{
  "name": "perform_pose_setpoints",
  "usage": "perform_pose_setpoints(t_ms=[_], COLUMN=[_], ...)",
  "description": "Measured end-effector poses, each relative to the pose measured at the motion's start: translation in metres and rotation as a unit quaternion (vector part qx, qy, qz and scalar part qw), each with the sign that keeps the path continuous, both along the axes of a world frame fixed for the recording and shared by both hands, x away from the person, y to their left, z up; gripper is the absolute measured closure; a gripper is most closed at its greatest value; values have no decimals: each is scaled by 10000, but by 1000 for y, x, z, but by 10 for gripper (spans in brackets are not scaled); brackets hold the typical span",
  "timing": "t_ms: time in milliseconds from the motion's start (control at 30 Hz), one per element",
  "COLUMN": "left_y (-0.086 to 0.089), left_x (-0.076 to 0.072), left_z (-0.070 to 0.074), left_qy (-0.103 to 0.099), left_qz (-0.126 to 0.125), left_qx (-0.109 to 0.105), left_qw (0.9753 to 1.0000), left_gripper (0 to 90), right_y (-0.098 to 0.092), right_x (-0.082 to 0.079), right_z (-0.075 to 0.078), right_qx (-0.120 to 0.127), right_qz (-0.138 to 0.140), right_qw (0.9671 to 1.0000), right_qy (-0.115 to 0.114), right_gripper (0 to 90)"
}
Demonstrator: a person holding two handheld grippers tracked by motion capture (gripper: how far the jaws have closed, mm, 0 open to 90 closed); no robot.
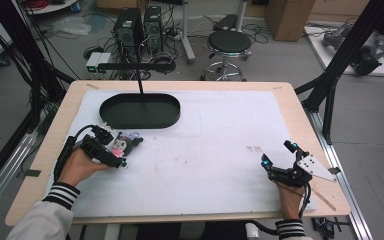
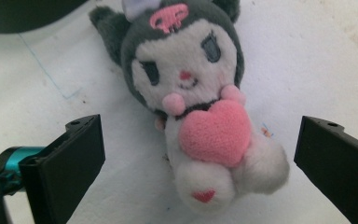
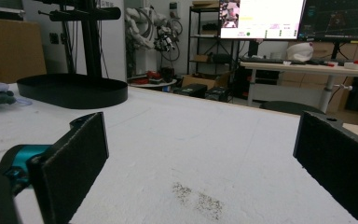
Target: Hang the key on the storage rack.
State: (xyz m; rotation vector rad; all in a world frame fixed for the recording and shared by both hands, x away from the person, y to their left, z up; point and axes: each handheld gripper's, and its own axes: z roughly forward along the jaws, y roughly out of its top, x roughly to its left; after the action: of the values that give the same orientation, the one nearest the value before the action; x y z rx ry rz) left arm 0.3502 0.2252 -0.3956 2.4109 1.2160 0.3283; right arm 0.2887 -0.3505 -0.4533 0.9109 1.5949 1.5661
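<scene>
A small plush toy (image 1: pixel 120 144) with a dark grey hood, white face and pink heart lies on the white mat at the left, just below the black oval tray (image 1: pixel 140 111). My left gripper (image 1: pixel 114 148) is open, its jaws standing on either side of the plush toy (image 2: pixel 200 107) without touching it. My right gripper (image 1: pixel 279 156) rests open near the mat's right front part, with nothing between its jaws. In the right gripper view (image 3: pixel 200 154) the black oval tray (image 3: pixel 72 91) lies far off at the left.
The white mat (image 1: pixel 220 145) covers most of the wooden table (image 1: pixel 290 90). A black stand (image 1: pixel 139 70) rises from the tray. A faint dirty patch (image 3: pixel 198 198) marks the mat ahead of the right gripper. A stool (image 1: pixel 228 47) and computers stand beyond the table.
</scene>
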Motion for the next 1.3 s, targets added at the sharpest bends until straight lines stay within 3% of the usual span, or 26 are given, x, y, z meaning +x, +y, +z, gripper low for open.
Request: perform_pose_setpoints(t_ms=[67,433,600,833,1100,1300], left_y=[-1,-3,-4,-3,2,0], left_x=[1,3,4,4,3,0], left_z=[-2,-5,-6,-6,-4,-4], left_qy=[103,170,244,308,253,124], left_qz=[-25,21,-72,-148,-69,-131], left_qx=[23,113,143,46,72,258], left_qw=[9999,9998,9996,9994,9996,9995], left_gripper=[22,38,144,364,469,520], right_y=[0,0,0,0,0,0], right_x=[0,0,0,0,0,0], right_z=[0,0,0,0,0,0], right_qx=[0,3,5,10,9,6], right_qz=[4,4,6,12,19,17], right_qw=[10000,10000,10000,10000,10000,10000], right_qy=[3,7,7,8,9,7], right_gripper=[22,21,22,21,21,21])
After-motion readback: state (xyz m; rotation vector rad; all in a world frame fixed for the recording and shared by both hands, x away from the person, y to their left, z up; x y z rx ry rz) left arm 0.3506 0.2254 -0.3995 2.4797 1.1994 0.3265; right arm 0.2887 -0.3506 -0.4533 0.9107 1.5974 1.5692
